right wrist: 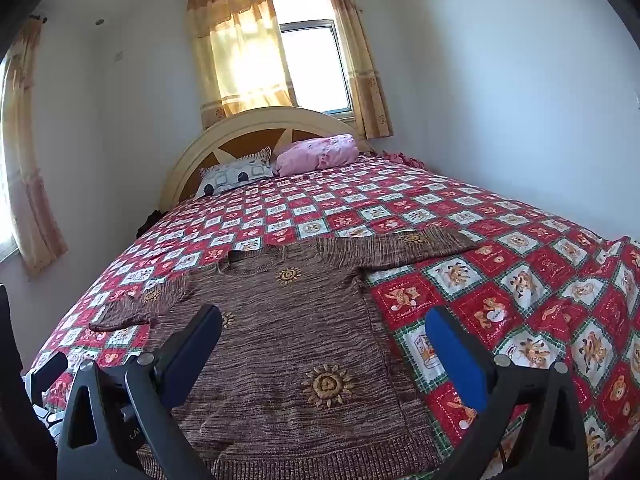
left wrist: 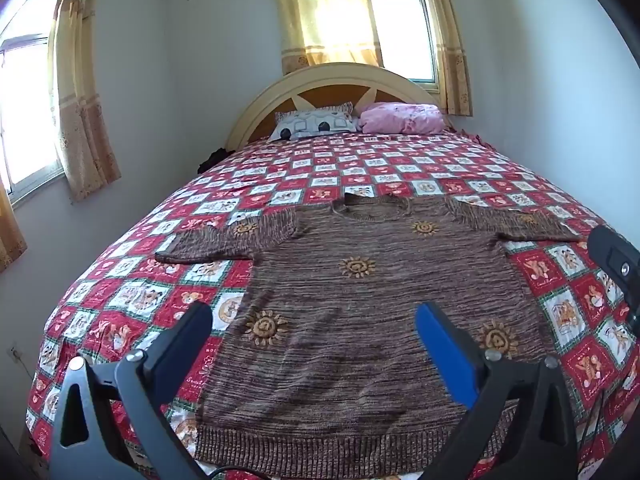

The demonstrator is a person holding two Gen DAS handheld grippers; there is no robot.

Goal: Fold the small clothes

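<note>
Lying flat on the bed (left wrist: 400, 168), sleeves spread, the sweater (left wrist: 360, 280) is unfolded. Left claw (left wrist: 312, 320) and right claw (right wrist: 324, 324) hover wide, holding nothing. Risk: loose knit may snag or bunch; the quilt (right wrist: 520, 280) could be pinched too.

- One brown knitted short-sleeved sweater (left wrist: 360, 304) (right wrist: 280, 360), with five orange sun motifs visible in the left wrist view.
- Two sleeves on the sweater, one to each side.
- One bed covered by a red-and-white checked quilt with bear prints (left wrist: 400, 168) (right wrist: 520, 240).
- One cream arched wooden headboard (left wrist: 332, 76) (right wrist: 256, 120).
- Two pillows: one grey-and-white patterned pillow (left wrist: 316, 124) (right wrist: 232, 176) and one pink pillow (left wrist: 400, 118) (right wrist: 316, 154).
- Two windows with yellow curtains: one rear window (left wrist: 400, 28) (right wrist: 312, 64) and one side window (left wrist: 24, 108).
- Two black two-finger grippers: left gripper (left wrist: 314, 320), right gripper (right wrist: 324, 322); each has one blue-padded finger.
</note>
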